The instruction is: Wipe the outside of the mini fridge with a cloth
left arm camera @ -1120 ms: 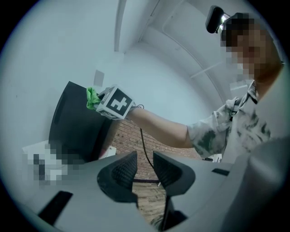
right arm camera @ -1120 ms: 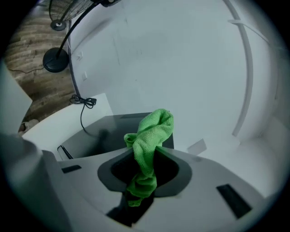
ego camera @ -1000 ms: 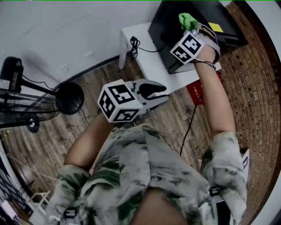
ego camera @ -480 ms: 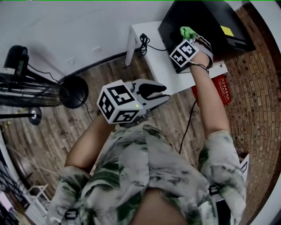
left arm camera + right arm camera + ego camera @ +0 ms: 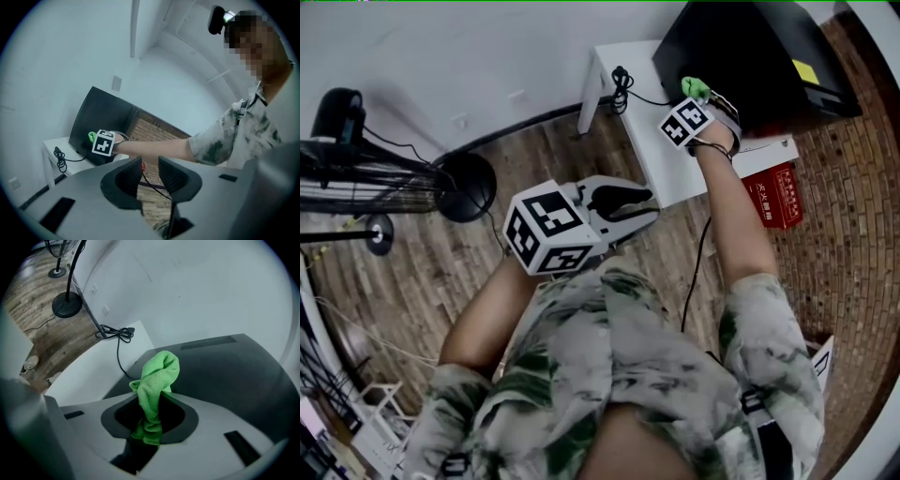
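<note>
At one o'clock in the head view, the right tool (image 5: 701, 97) is pinching a green cloth (image 5: 694, 87) and holding it at the black mini fridge (image 5: 750, 47), which is sitting on a white tabletop (image 5: 670, 169). Whether the cloth is touching the fridge is unclear. The left tool (image 5: 623, 202) is hovering near centre, jaws slightly apart and gripping nothing. Wiping seems to be under way; next, the cloth needs pressing on and sweeping across the fridge.

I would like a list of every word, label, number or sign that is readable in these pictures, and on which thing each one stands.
No text can be read with certainty.
Red box beside the white table: white print, too small to read.
Yellow sticker on the mini fridge: no print can be made out.
Marker cubes: black and white square patterns only, no words.
</note>
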The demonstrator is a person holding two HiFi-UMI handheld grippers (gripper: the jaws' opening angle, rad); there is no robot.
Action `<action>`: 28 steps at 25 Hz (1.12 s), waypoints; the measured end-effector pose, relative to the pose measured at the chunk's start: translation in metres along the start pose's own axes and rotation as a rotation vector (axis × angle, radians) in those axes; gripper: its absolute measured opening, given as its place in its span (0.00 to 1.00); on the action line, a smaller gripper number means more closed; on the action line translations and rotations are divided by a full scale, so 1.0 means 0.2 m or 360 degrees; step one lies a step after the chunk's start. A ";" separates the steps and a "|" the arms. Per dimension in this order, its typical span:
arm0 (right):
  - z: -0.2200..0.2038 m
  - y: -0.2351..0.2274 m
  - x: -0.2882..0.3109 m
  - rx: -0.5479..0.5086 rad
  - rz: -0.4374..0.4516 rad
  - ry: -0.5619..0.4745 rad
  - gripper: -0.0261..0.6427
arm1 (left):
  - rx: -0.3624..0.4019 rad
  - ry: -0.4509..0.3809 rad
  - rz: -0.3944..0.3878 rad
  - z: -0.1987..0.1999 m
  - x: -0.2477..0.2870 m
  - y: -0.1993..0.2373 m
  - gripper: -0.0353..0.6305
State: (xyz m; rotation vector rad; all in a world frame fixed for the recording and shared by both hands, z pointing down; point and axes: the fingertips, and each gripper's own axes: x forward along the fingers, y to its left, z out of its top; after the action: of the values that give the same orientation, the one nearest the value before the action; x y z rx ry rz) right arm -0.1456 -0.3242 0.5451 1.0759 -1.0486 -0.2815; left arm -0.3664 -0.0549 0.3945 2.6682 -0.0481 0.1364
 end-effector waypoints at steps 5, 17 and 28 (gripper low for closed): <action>0.00 0.23 0.16 -0.0023 0.0144 0.0066 0.19 | -0.0036 0.0017 0.0052 -0.04 -0.04 0.05 0.23; 0.08 0.33 0.23 0.0046 0.0305 0.0069 0.19 | -0.0039 0.0011 0.0101 -0.05 -0.10 0.11 0.23; 0.30 -0.59 -0.36 0.0157 -0.0123 -0.0231 0.19 | 0.0087 -0.0056 -0.0027 0.11 -0.07 -0.01 0.23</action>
State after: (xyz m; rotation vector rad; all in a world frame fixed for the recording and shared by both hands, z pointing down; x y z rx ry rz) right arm -0.1985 -0.3721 0.4119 1.2007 -1.1616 -0.3778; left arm -0.3776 -0.0622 0.3723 2.7251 -0.0332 0.0865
